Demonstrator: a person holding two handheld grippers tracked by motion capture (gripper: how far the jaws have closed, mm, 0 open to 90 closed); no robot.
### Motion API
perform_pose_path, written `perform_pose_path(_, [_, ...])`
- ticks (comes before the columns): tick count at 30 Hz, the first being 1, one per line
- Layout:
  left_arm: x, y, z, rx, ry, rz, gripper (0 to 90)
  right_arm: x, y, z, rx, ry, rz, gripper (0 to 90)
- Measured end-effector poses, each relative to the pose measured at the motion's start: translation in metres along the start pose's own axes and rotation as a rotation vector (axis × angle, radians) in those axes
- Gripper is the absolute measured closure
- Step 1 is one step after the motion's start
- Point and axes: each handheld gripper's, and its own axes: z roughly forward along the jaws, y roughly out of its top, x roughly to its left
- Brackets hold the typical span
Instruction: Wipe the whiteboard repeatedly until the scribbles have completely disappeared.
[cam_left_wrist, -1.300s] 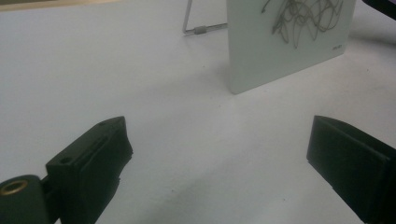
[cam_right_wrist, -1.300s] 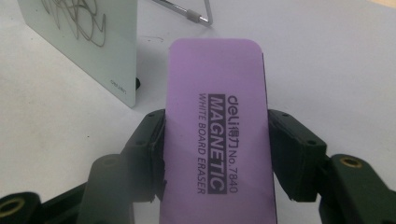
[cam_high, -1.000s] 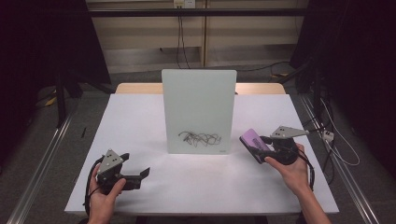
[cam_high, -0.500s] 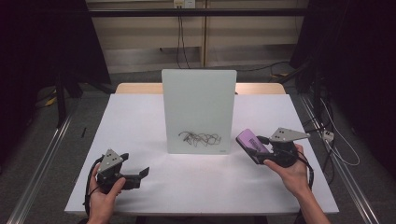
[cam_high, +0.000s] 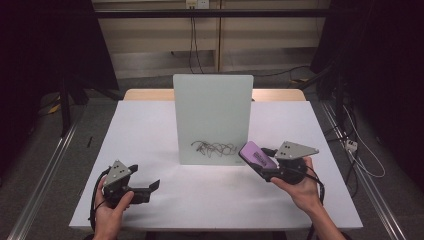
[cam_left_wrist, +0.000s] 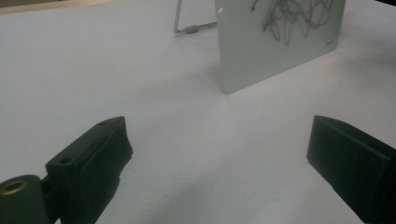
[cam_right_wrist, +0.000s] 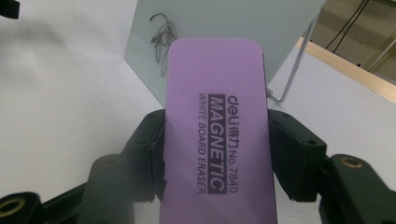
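Note:
A small whiteboard (cam_high: 213, 115) stands upright on a wire stand at the table's middle, with a black scribble (cam_high: 214, 148) near its bottom edge. My right gripper (cam_high: 260, 162) is shut on a purple magnetic whiteboard eraser (cam_high: 255, 155), held just right of the board's lower right corner. In the right gripper view the eraser (cam_right_wrist: 217, 130) sits between both jaws, pointing at the board (cam_right_wrist: 233, 23). My left gripper (cam_high: 152, 187) rests open at the front left of the table. Its jaws stand wide apart in the left gripper view, facing the whiteboard (cam_left_wrist: 275, 42).
The white table (cam_high: 150, 130) carries the board and both grippers. A wooden edge (cam_high: 150, 94) shows behind it. Metal rails (cam_high: 45, 170) run along the floor at both sides, and cables (cam_high: 350, 145) lie at the right.
My right gripper has carried the eraser left, closer to the board's lower right corner. The left gripper has not moved.

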Motion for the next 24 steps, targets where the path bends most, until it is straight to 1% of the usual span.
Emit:
perform_pose_path(4, [0.001,0.001,0.002,0.002,0.003,-0.002,5.8,0.005,0.002,0.007,0.006,-0.003,-0.02,41.5])
perform_pose_path(6, [0.0,0.001,0.003,0.004,-0.002,-0.002,5.8,0.006,0.003,0.011,0.007,-0.002,-0.026,41.4])
perform_pose_path(11, [0.0,0.001,0.003,0.006,-0.002,0.002,5.8,0.009,0.007,0.02,0.01,-0.015,-0.039,41.5])
perform_pose_path(13, [0.001,0.001,0.004,0.006,-0.002,0.002,5.8,0.01,0.01,0.024,0.01,-0.032,-0.056,41.5])
perform_pose_path(14, [0.0,0.001,0.005,0.006,-0.003,-0.004,5.8,0.01,0.011,0.026,0.009,-0.039,-0.06,41.5])
perform_pose_path(20, [0.0,0.001,0.005,0.015,-0.009,0.007,5.8,0.009,0.016,0.036,0.005,-0.066,-0.084,41.5])
perform_pose_path(24, [0.001,0.001,0.005,0.01,-0.005,0.001,5.8,0.007,0.023,0.042,-0.007,-0.069,-0.098,41.5])
